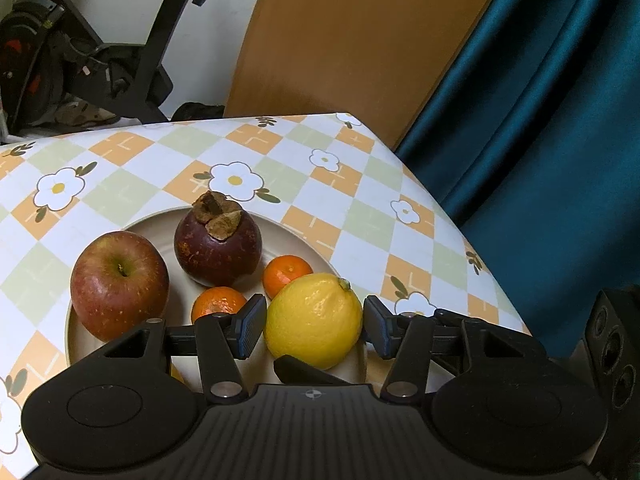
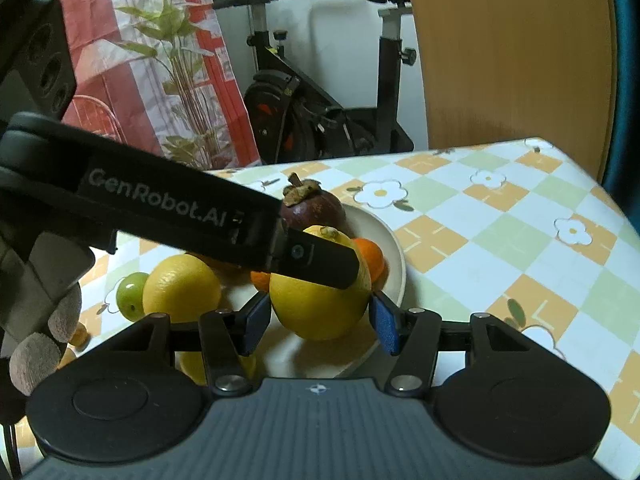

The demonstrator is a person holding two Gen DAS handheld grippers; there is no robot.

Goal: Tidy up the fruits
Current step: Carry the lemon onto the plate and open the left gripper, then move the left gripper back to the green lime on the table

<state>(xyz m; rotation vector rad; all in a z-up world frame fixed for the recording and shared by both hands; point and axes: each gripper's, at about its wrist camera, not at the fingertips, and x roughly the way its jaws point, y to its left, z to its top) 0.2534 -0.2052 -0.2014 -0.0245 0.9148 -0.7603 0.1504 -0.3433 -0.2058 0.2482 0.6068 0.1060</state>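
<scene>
On the desk (image 1: 360,200) we find a plate (image 1: 296,236) carrying an apple (image 1: 120,284) at its left, a mangosteen (image 1: 218,238) behind and to the apple's right, two tangerines (image 1: 286,274) in front of the mangosteen, and a lemon (image 1: 314,320) nearest us at the right. In the right wrist view we see a second lemon (image 2: 182,288) off the plate to its left, with a small round fruit (image 2: 130,294) just beside it, further left. Behind the desk stands an exercise bike (image 2: 320,112).
</scene>
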